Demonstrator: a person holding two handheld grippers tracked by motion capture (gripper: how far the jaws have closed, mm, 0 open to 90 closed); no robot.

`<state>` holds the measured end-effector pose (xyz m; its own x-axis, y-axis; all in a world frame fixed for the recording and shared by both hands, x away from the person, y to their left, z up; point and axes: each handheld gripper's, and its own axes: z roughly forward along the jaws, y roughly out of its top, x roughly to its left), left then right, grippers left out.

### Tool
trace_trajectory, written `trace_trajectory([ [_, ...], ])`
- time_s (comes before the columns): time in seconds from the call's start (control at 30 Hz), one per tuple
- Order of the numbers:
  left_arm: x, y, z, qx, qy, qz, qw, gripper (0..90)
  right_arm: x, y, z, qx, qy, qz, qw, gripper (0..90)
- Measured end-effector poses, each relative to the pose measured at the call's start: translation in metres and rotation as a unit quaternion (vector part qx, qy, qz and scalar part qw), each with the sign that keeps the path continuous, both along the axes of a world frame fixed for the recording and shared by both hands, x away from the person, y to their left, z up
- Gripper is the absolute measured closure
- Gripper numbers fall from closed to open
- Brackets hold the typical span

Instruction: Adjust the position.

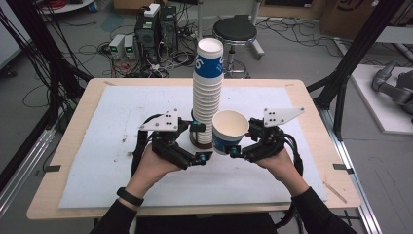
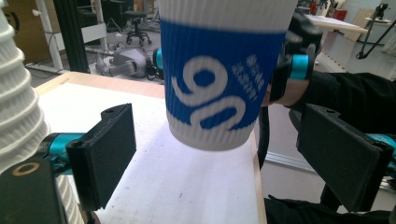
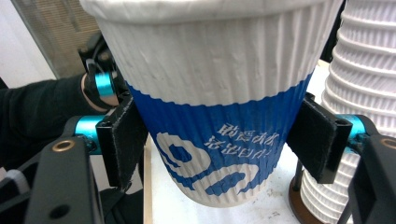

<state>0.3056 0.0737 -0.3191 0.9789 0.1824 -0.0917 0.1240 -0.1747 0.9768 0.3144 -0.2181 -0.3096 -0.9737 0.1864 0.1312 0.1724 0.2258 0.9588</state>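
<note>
A single paper cup [image 1: 230,127], white with a blue band, hangs tilted just above the table with my right gripper [image 1: 242,140] shut on it. In the right gripper view both pads press the blue band of the cup [image 3: 210,70], one on each side. A tall stack of the same cups [image 1: 208,92] stands upright on a dark base just left of it. My left gripper [image 1: 200,142] is open at the foot of the stack. In the left gripper view its jaws [image 2: 223,158] stand wide apart, and the cup [image 2: 219,79] hovers beyond them, untouched.
A white mat [image 1: 122,126] covers most of the wooden table [image 1: 73,146]. Behind the table stand a black stool [image 1: 234,30] and computer boxes [image 1: 156,29] among floor cables. Black frame posts [image 1: 358,48] rise at both sides.
</note>
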Motion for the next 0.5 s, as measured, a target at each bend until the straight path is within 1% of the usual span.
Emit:
trace_trajectory([
  [0.03,0.000,-0.001,-0.001,0.004,-0.002,0.000,1.0000,12.1,0.000,0.000,0.001,0.001,0.003,0.000,1.0000,25.9],
  [0.07,0.000,-0.004,-0.003,0.001,0.003,0.000,1.0000,12.1,0.000,0.000,0.001,0.003,0.002,0.000,1.0000,25.9],
  [0.27,0.001,-0.015,-0.012,0.011,0.008,-0.003,0.9999,12.1,-0.001,0.000,0.001,0.007,0.005,0.001,1.0000,25.9],
  [0.3,0.001,-0.017,-0.013,0.010,0.010,-0.003,0.9999,12.1,-0.002,0.000,0.001,0.008,0.006,0.001,0.9999,25.9],
  [0.37,0.001,-0.020,-0.015,0.018,0.007,-0.004,0.9998,12.1,-0.001,0.001,0.001,0.006,0.008,0.002,1.0000,25.9],
  [0.4,0.000,-0.022,-0.016,0.016,0.009,-0.004,0.9998,12.1,-0.001,0.002,0.000,0.004,0.009,0.004,0.9999,25.9],
  [0.47,0.000,-0.025,-0.018,0.019,0.010,-0.007,0.9997,12.1,-0.002,0.004,-0.001,0.003,0.011,0.004,0.9999,25.9],
  [0.5,0.000,-0.026,-0.018,0.020,0.009,-0.005,0.9998,12.1,-0.002,0.005,-0.001,0.003,0.015,0.007,0.9998,26.0],
])
